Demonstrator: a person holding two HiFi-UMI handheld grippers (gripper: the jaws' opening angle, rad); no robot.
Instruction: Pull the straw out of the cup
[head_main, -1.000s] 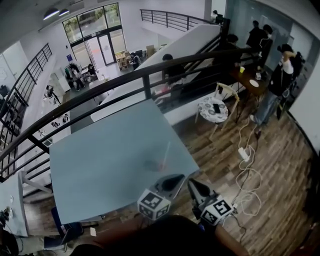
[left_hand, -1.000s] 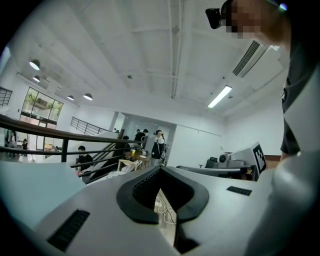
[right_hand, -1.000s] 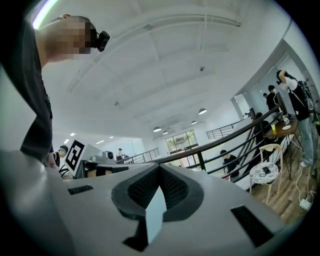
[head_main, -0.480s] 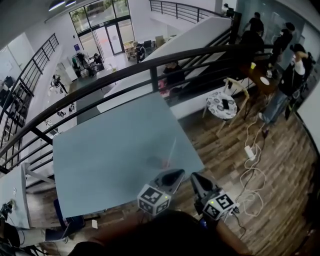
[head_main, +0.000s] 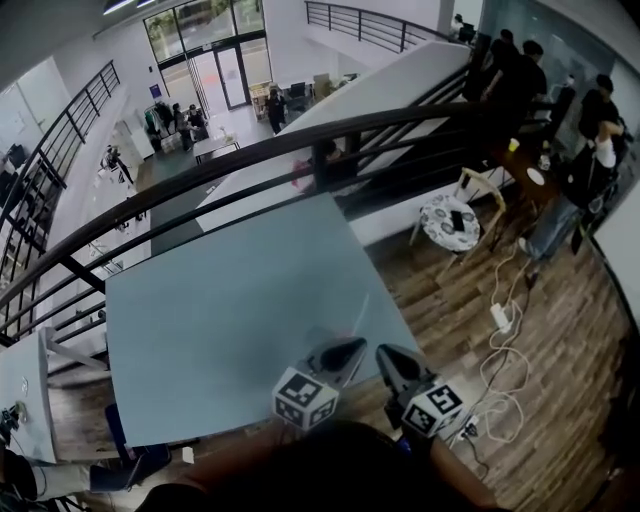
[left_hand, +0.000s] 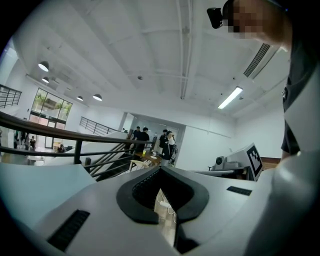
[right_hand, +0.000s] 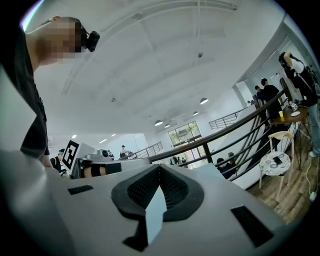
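**With both grippers closed and empty, the straw stands just ahead of them**

Seen from the head view, a pale blue table (head_main: 220, 300) fills the middle of the picture, and both grippers sit at its near edge, at 6 o'clock. The left gripper (head_main: 352, 347) and the right gripper (head_main: 383, 352) lie side by side, pointing roughly level toward 12 o'clock. In its own view, each gripper has its jaw tips meeting, with nothing between them.

The cup (head_main: 325, 336) is clear and faint. It stands near the table's near right corner, just beyond the left gripper's tips. The straw (head_main: 358, 310) rises out of it as a thin pale line, its long axis leaning toward 1 o'clock. It lies at about 12 o'clock from the left gripper and about 11 o'clock from the right. Its upper end looks about equally near to both grippers. Neither gripper view shows the cup or the straw, because both cameras look over them.

The task appears not yet begun. The next move probably calls for 1 gripper to open and close on the straw's upper part, then draw it out along its lean.

Open room is uneven:
- **At 3 o'clock:** the table's right edge is close, with wooden floor (head_main: 540, 400) and loose cables (head_main: 500, 370) below it.
- **At 9 to 11 o'clock:** the tabletop is bare.
- **At 12 o'clock:** a dark railing (head_main: 300, 160) crosses beyond the table.
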